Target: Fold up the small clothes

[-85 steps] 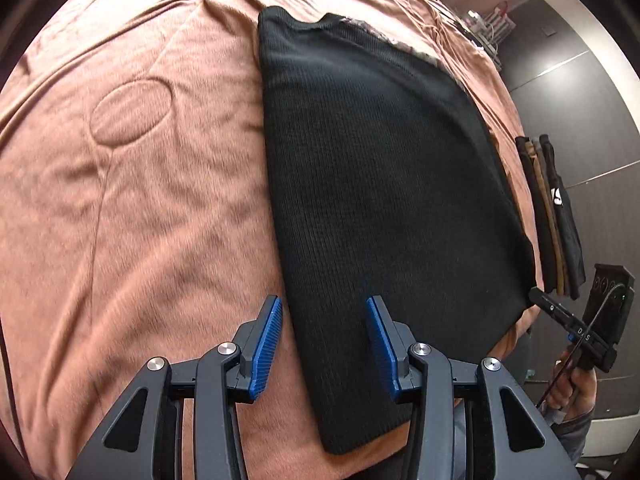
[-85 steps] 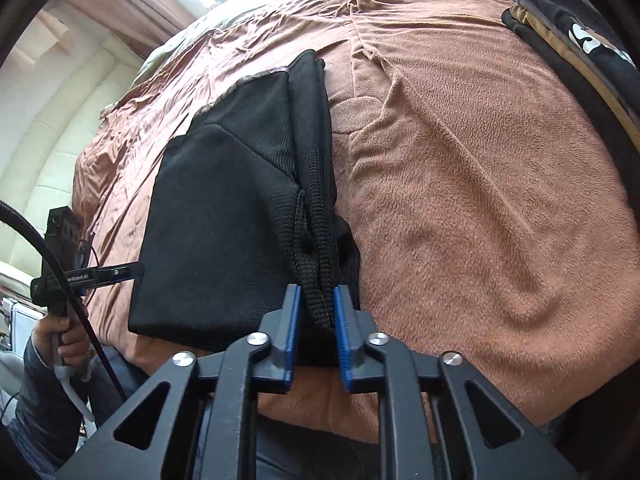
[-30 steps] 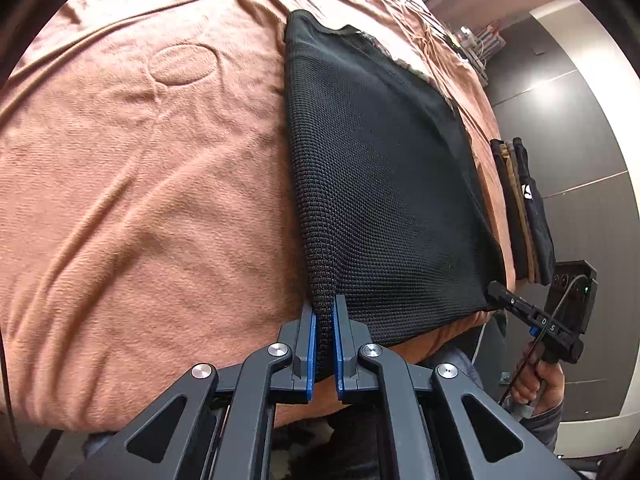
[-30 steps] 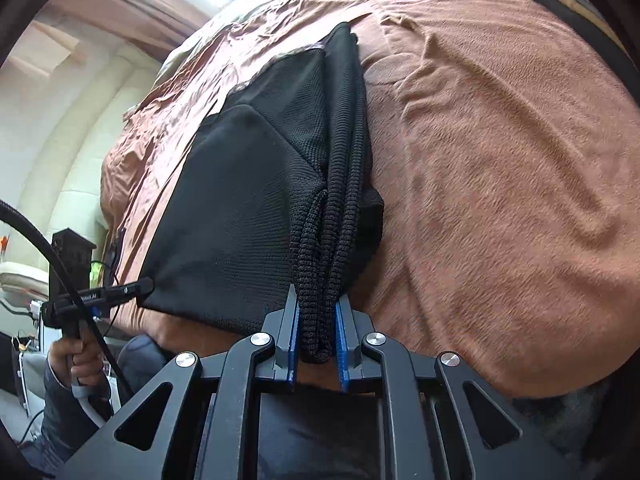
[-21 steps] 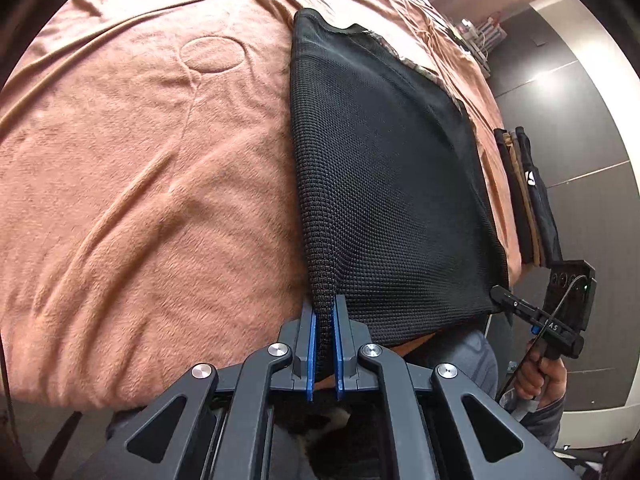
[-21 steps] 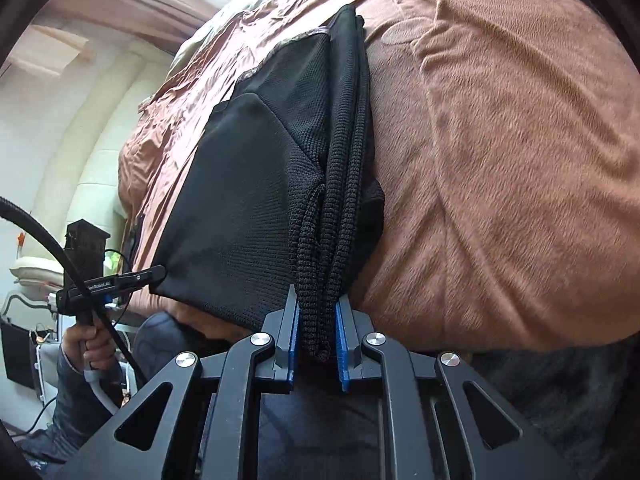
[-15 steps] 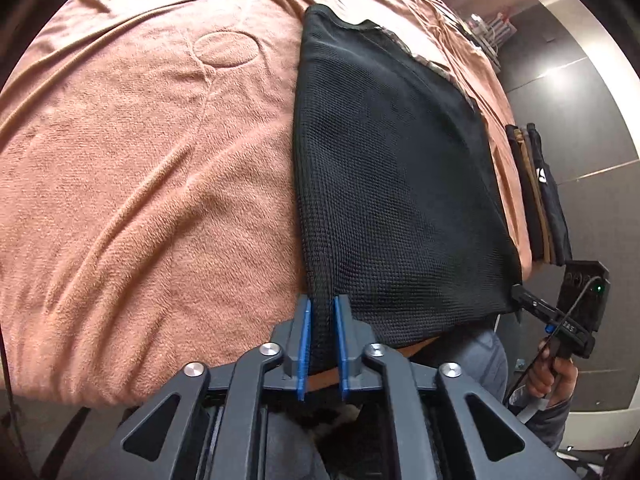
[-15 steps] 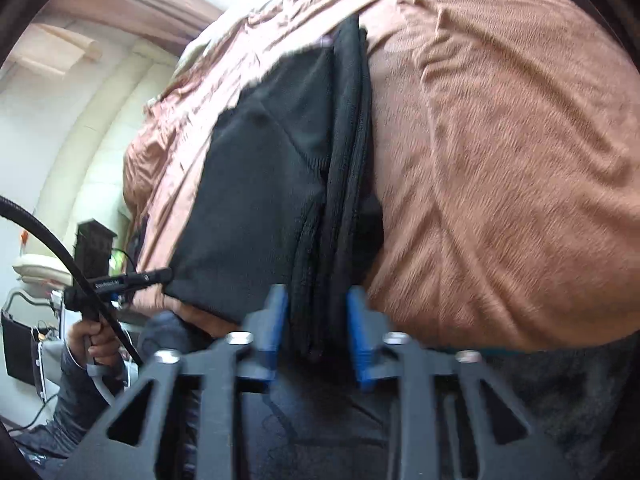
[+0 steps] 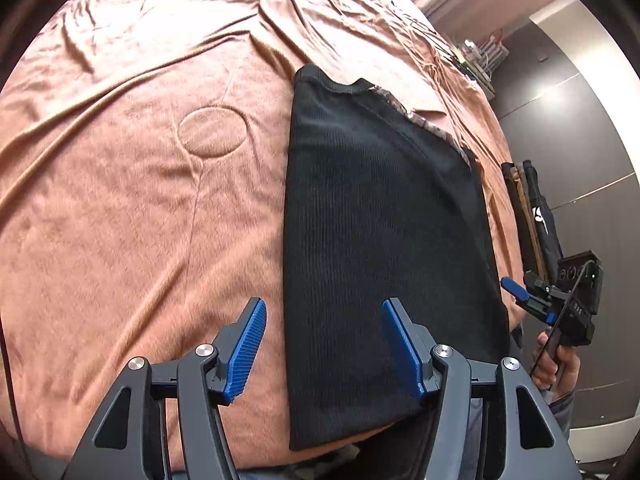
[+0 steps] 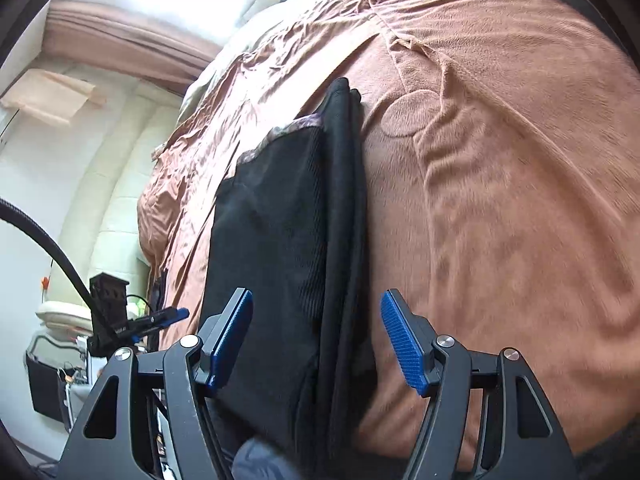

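Observation:
A black knit garment [image 9: 380, 240] lies folded lengthwise on the brown blanket [image 9: 140, 200], its near end at the bed's edge. My left gripper [image 9: 322, 344] is open and empty, its jaws on either side of the garment's left edge near the near corner. In the right wrist view the same garment [image 10: 296, 240] shows its stacked right-hand folds. My right gripper [image 10: 316, 338] is open and empty, its jaws on either side of those folds. Each gripper also shows in the other's view, the right one [image 9: 520, 294] and the left one [image 10: 160, 318].
A stack of folded dark and tan clothes [image 9: 528, 216] lies on the bed to the right of the garment. A round dent [image 9: 212, 132] marks the blanket to the left. The bed's near edge runs just under both grippers. Dark wardrobe panels [image 9: 580, 140] stand at the right.
Both grippers were shut on the garment's near corners and pulled it toward the bed's edge. Both have now opened, let go and lifted a little; the garment lies flat.

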Tool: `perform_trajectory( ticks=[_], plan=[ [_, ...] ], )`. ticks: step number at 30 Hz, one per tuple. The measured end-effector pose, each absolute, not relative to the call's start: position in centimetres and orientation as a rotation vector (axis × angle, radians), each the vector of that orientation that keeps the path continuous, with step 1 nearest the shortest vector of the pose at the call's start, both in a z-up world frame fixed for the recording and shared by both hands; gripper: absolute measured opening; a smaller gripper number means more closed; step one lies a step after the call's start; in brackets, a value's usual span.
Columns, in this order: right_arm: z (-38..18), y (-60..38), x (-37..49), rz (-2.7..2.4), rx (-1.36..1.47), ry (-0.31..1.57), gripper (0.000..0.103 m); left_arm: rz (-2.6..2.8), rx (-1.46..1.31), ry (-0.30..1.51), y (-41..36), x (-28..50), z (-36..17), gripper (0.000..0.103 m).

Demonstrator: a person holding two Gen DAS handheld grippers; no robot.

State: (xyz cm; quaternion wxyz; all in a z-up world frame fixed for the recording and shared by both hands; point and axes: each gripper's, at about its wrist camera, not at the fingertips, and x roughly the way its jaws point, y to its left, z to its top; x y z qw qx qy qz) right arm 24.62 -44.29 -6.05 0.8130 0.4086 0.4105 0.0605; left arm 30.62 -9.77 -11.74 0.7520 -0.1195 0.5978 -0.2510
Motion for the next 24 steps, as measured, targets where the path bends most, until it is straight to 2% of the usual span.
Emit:
perform_trajectory(
  ticks=[5, 7, 9, 14, 24],
  plan=[
    [-7.1, -44.5, 27.2, 0.143, 0.907, 0.884, 0.07, -0.549, -0.275, 1.305, -10.7, 32.7, -12.1, 0.062],
    [-7.8, -44.8, 28.5, 0.147, 0.922, 0.893, 0.07, -0.55, -0.273, 1.303, -10.9, 33.4, -12.3, 0.066],
    [-8.5, -45.1, 29.4, 0.142, 0.926, 0.909, 0.07, -0.557, -0.276, 1.301, -10.9, 34.1, -12.4, 0.081],
    [-9.1, -45.5, 31.5, 0.152, 0.938, 0.92, 0.07, -0.562, -0.239, 1.272, -11.6, 35.8, -12.3, 0.103],
    [-9.4, -44.9, 35.6, 0.221, 0.904, 0.913, 0.07, -0.525, -0.086, 1.288, -13.9, 39.0, -13.1, 0.103]
  ],
)
